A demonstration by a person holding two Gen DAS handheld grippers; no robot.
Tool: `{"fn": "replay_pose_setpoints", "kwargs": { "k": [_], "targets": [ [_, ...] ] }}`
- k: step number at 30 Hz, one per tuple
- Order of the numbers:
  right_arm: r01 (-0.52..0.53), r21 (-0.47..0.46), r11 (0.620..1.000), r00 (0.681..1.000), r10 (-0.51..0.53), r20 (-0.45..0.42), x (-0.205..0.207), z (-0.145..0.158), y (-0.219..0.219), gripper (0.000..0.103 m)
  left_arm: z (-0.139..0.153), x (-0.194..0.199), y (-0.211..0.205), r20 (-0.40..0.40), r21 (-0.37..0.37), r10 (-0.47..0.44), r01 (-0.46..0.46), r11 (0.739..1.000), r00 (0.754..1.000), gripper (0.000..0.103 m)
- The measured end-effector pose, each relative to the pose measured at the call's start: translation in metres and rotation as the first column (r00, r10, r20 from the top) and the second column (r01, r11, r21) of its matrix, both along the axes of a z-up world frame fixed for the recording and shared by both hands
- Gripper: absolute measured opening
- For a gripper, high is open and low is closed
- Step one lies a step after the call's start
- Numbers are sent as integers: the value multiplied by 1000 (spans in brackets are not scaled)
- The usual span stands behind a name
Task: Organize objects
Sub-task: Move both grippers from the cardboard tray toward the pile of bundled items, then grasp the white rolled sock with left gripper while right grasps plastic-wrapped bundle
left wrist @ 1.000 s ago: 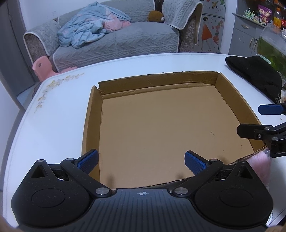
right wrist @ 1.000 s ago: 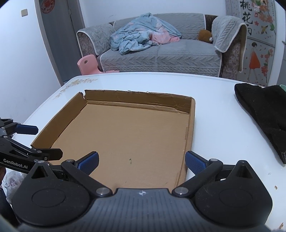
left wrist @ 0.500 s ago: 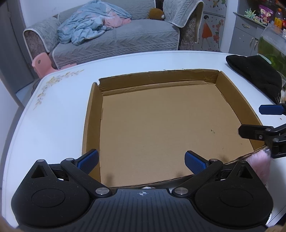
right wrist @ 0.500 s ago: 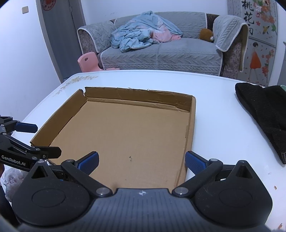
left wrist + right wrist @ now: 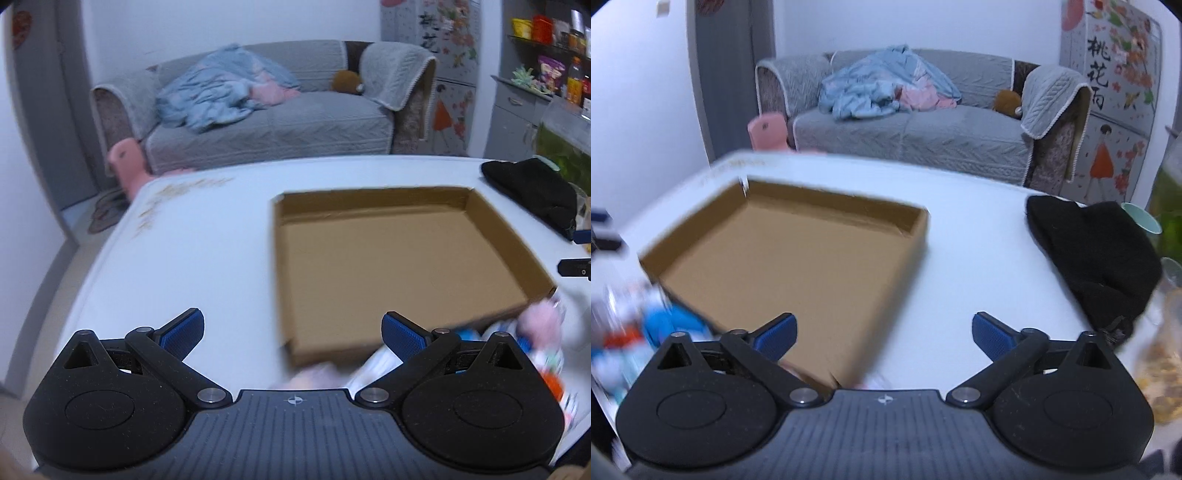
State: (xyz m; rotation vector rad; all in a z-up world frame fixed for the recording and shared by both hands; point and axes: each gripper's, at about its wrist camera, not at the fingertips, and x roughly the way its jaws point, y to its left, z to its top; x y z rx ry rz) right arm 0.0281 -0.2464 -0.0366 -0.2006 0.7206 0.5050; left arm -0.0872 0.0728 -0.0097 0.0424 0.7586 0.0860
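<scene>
An empty shallow cardboard tray (image 5: 399, 266) lies on the white table (image 5: 199, 243). My left gripper (image 5: 291, 330) is open over the table at the tray's near left corner, holding nothing. Blurred small objects lie in front of the tray, among them a pink fluffy one (image 5: 541, 317). In the right wrist view the tray (image 5: 790, 266) sits to the left and my right gripper (image 5: 882, 332) hangs over its near right corner. Its jaws are closing with nothing gripped between them. Blurred blue and orange items (image 5: 653, 332) lie at the left.
A black knitted hat (image 5: 1097, 258) lies on the table right of the tray, with a green cup (image 5: 1141, 218) behind it. A grey sofa (image 5: 277, 125) with a blue blanket stands beyond the table. The right gripper's tips (image 5: 578, 267) show at the right edge.
My left gripper has swung left and pulled back, so the tray now sits to its right. My right gripper has shifted right, toward the hat. Small objects in front of the tray have come into view.
</scene>
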Motion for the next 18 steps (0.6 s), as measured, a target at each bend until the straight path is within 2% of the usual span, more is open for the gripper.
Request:
{"fn": "replay_pose_setpoints", "kwargs": {
  "k": [1,2,4,9,13,15,17,18],
  "targets": [
    [-2,-27,1000,1000,1,-3,-1,-6,-2,82,-2,-10,8,-7,-19,10,-10,1000,1000,102],
    [-3,-44,999,1000,3,-8,-1,-10,-5,77,-3,-20,15,-9,-45,14,-15,999,1000,102],
    [-7,-46,999,1000,5,-31,1,-19,-9,76,-9,-40,27,-8,-101,26,-27,995,1000,102],
    [-35,-50,998,996,30,-85,7,-31,-1,76,-37,-59,39,-78,-237,41,-58,970,996,102],
    [-71,-78,994,993,63,-99,7,-38,15,75,-53,-65,38,-98,-256,41,-65,965,994,102],
    [-86,-73,994,990,77,-116,9,-41,21,67,-61,-63,37,-120,-241,45,-73,968,992,102],
    [-99,-68,993,986,89,-138,9,-47,18,52,-69,-61,39,-134,-239,51,-82,968,990,102],
    [-106,-68,992,985,95,-145,9,-49,20,53,-72,-60,40,-140,-249,54,-88,965,989,102]
  ]
}}
